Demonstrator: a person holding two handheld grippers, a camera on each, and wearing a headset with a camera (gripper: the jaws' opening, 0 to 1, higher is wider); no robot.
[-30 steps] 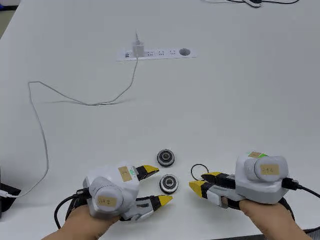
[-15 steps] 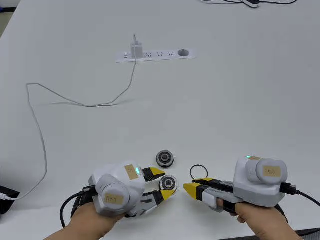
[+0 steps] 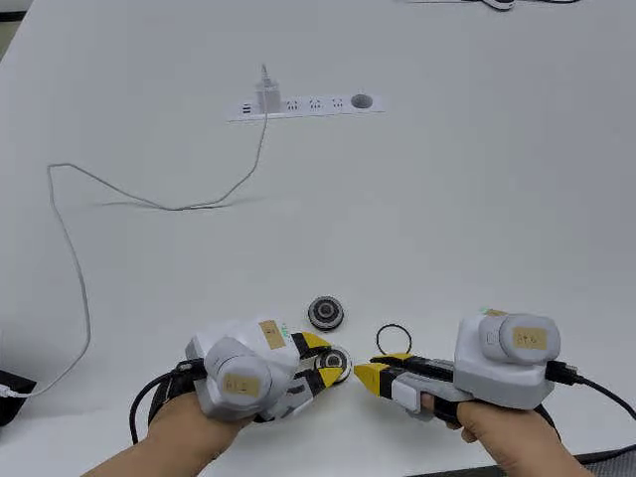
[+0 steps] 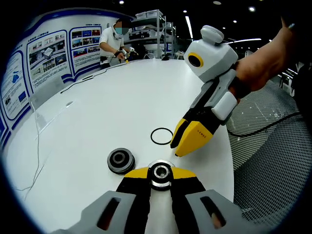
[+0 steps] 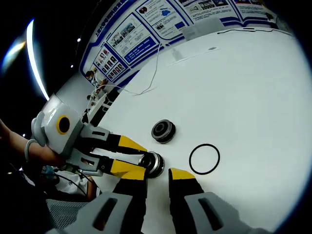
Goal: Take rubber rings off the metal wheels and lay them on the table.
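Observation:
My left gripper [image 3: 328,366] is shut on a metal wheel [image 3: 334,363], which sits between its yellow tips [image 4: 161,174] low over the table. A second wheel [image 3: 325,313] with a dark rim lies just beyond [image 4: 121,161]. One loose black rubber ring [image 3: 394,338] lies flat on the table to the right [image 4: 161,136] [image 5: 204,158]. My right gripper [image 3: 375,370] points left at the held wheel [image 5: 153,163], its jaws a narrow gap apart with nothing between them [image 5: 157,176]. Its yellow tips [image 4: 189,140] hang close beside the ring.
A white power strip [image 3: 303,105] with a plugged charger lies far back. Its thin cable [image 3: 84,288] loops down the left side. A black object [image 3: 12,395] sits at the left edge. The table's near edge [image 3: 596,459] runs right behind my hands.
My left gripper has moved right and shut on the nearer wheel. My right gripper has slid left toward that wheel, its jaws narrower than before.

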